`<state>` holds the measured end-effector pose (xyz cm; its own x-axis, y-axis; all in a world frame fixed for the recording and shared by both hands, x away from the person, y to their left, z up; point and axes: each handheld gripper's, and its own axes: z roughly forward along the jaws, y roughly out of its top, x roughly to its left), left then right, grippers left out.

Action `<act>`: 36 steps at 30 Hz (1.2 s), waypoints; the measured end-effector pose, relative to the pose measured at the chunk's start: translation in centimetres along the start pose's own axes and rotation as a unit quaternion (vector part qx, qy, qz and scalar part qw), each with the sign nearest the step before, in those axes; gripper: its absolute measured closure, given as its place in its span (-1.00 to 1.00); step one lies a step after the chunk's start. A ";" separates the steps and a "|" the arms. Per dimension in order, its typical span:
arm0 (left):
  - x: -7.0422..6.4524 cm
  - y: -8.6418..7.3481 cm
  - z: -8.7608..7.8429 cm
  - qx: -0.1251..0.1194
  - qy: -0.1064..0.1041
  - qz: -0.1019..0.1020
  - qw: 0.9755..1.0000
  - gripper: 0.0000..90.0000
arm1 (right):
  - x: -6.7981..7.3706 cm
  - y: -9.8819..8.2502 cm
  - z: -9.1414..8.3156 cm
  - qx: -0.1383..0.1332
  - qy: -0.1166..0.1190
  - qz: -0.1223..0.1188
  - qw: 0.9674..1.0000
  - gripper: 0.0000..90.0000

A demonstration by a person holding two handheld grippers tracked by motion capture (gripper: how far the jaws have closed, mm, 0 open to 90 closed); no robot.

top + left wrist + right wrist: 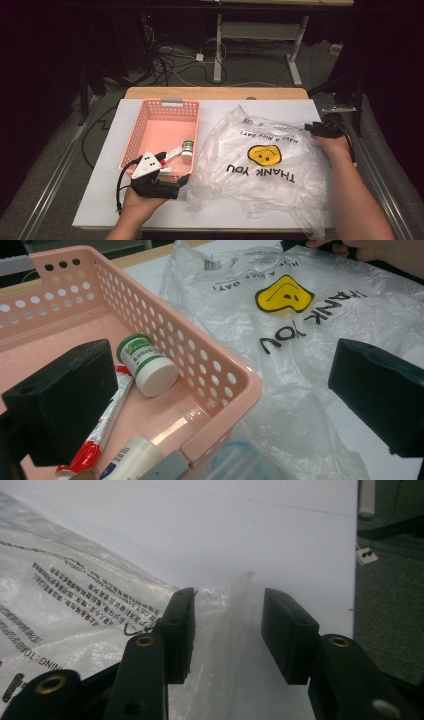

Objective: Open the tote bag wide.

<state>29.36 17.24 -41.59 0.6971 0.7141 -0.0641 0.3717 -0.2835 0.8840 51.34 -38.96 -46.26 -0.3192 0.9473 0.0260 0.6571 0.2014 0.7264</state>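
Bag (75,610) edge between parted right claw (227,630)

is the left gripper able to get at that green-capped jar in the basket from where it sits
Probably yes. The left gripper, jaws open, sits at the pink basket corner, and the jar lies uncovered just inside the wall, beside a red and white tube.

The left gripper (220,400) holds its two black fingers (62,400) wide apart, straddling the near corner of the pink basket (220,375), with nothing pressed between them. In the basket lie a white bottle with a green label (147,365), a red-and-white tube (107,427) and what may be a second white tube (132,460). A clear plastic bag (300,340) printed "THANK YOU" spreads over the white tabletop (145,272) beside the basket.
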 end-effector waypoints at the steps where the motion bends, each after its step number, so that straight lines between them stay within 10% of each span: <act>1: 0.0 0.0 0.0 0.001 0.000 0.000 1.000 -1.00 | 0.0 -0.1 0.3 0.004 0.002 0.001 1.000 0.35; 3: -0.1 0.0 0.0 0.000 -0.002 0.000 1.000 -1.00 | 0.3 -0.2 0.7 0.005 -0.003 -0.012 1.000 0.55; 4: -0.2 0.0 0.0 -0.001 -0.003 0.000 1.000 -1.00 | 0.4 -0.1 0.8 0.003 0.012 -0.016 1.000 1.00; 11: -0.7 0.3 0.2 -0.003 -0.010 0.006 1.000 -1.00 | -0.4 -0.2 0.2 -0.019 -0.016 -0.004 1.000 1.00; 23: -0.9 0.4 0.5 -0.004 -0.021 0.007 1.000 -1.00 | -6.4 -3.1 -5.6 -0.062 -0.098 0.068 0.991 1.00; 29: -1.1 0.5 0.6 -0.004 -0.032 0.015 0.999 -1.00 | -6.1 -5.9 -8.0 -0.058 -0.112 0.062 0.990 0.95; 33: -1.1 0.4 0.5 -0.006 -0.035 0.015 0.999 -1.00 | -4.4 -6.8 -11.6 -0.070 -0.104 0.043 0.991 0.40; 36: -1.1 0.5 0.4 -0.015 -0.041 0.008 0.999 -1.00 | -2.8 -7.3 -13.4 -0.078 -0.089 0.032 0.993 0.36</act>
<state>29.06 16.04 -41.28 0.7510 0.6547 -0.0858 0.3425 -0.2752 0.8983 38.27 -46.42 -42.46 -0.1458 0.9887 -0.0352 0.5546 0.1112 0.8246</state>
